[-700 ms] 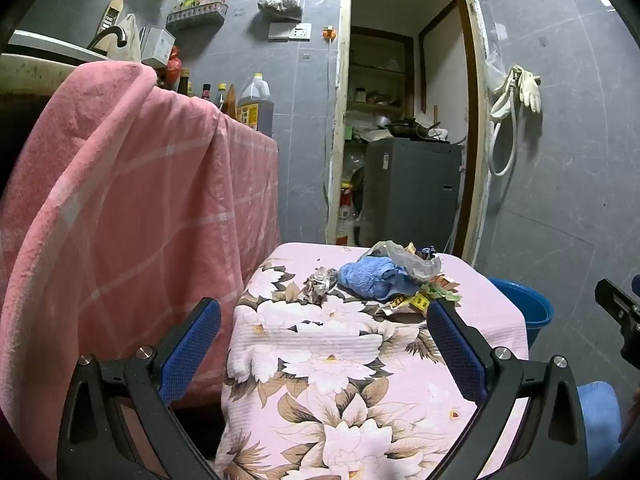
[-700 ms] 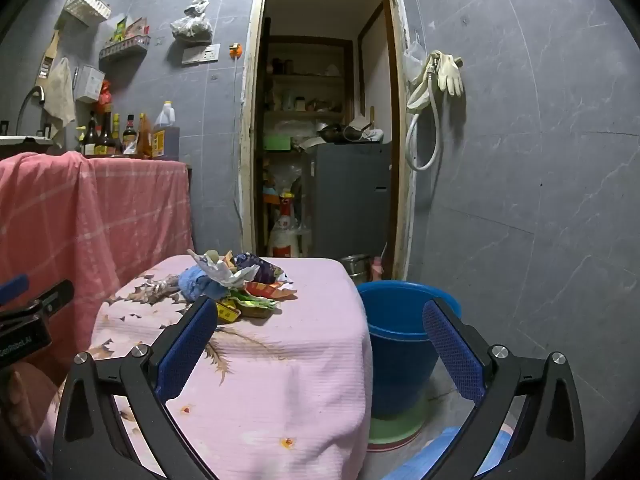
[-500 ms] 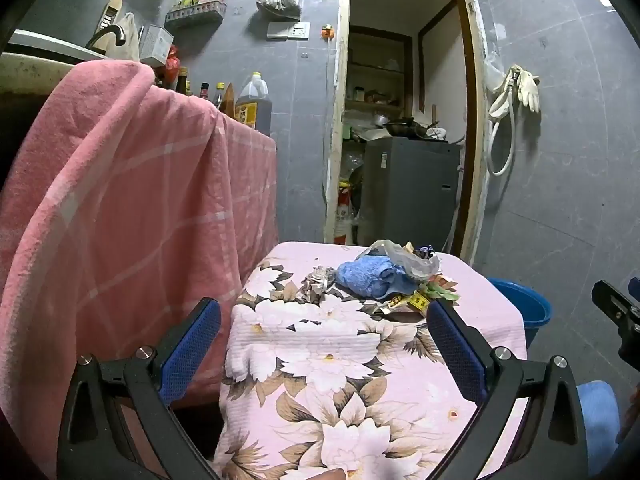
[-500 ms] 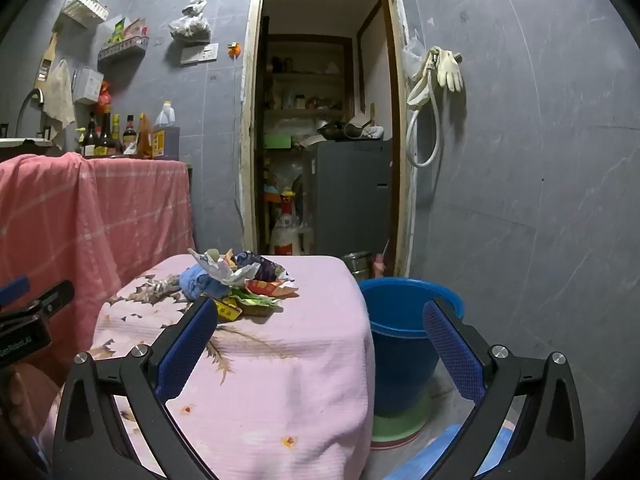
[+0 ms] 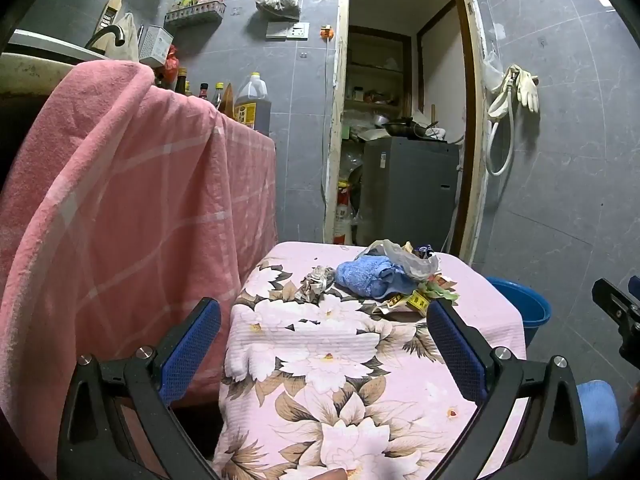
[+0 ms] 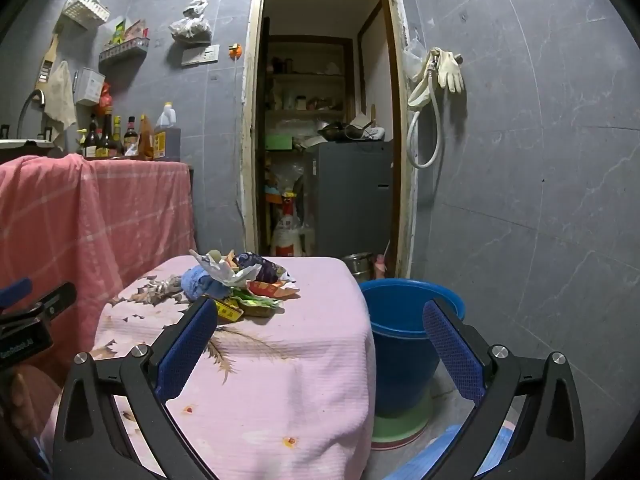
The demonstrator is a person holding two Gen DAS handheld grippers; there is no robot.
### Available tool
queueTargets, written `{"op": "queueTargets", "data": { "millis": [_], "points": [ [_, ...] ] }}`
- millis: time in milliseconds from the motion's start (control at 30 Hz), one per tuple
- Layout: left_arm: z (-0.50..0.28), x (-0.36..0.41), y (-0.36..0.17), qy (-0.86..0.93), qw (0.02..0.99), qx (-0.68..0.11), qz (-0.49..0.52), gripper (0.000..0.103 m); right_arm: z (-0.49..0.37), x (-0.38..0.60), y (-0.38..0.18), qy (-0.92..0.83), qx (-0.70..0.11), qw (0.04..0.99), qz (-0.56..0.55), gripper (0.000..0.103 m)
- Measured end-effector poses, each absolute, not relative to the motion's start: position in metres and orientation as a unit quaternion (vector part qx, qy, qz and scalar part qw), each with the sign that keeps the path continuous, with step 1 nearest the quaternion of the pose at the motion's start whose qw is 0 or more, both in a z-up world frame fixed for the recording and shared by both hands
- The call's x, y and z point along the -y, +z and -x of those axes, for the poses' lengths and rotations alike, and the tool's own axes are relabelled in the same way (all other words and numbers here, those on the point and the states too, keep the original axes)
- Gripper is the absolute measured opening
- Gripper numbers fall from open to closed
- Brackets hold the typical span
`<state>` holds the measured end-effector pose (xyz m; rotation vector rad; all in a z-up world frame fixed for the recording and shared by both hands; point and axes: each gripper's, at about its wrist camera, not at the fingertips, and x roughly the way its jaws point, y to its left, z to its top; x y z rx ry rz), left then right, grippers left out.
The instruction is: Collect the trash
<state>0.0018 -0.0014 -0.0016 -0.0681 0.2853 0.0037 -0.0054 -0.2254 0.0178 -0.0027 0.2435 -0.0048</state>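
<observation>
A heap of trash lies on the far part of a small table with a pink floral cloth: a blue rag, a crumpled paper wad, a clear plastic bag and snack wrappers. The heap also shows in the right wrist view. My left gripper is open and empty, above the table's near half. My right gripper is open and empty, short of the heap. A blue bucket stands on the floor right of the table.
A counter draped in a pink checked cloth stands left of the table, with bottles on top. An open doorway with a grey cabinet is behind. Grey tiled wall with hung gloves is on the right.
Both grippers have drifted slightly; the table and heap sit a little differently in view. The jaws stay open and nothing on the table has moved.
</observation>
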Motion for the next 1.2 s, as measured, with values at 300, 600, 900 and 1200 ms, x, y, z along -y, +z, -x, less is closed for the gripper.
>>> {"op": "queueTargets", "data": {
  "millis": [300,600,900,1200],
  "points": [
    [-0.0016,0.001,-0.0015,0.001,0.989,-0.142,0.035,0.101,0.0051,0.2248,0.0181,-0.002,-0.121,0.993,0.001,0.103],
    [-0.0023,0.0007,-0.0032,0.001,0.989,-0.142,0.035,0.101,0.005,0.2249,0.0177,-0.002,-0.121,0.993,0.001,0.103],
    [-0.0023,0.0007,-0.0031,0.001,0.989,-0.142,0.035,0.101,0.005,0.2247,0.017,-0.002,-0.122,0.993,0.001,0.103],
    [-0.0023,0.0006,-0.003,0.001,0.989,-0.143,0.035,0.101,0.005,0.2248,0.0172,-0.003,-0.122,0.992,0.0,0.103]
  ]
}}
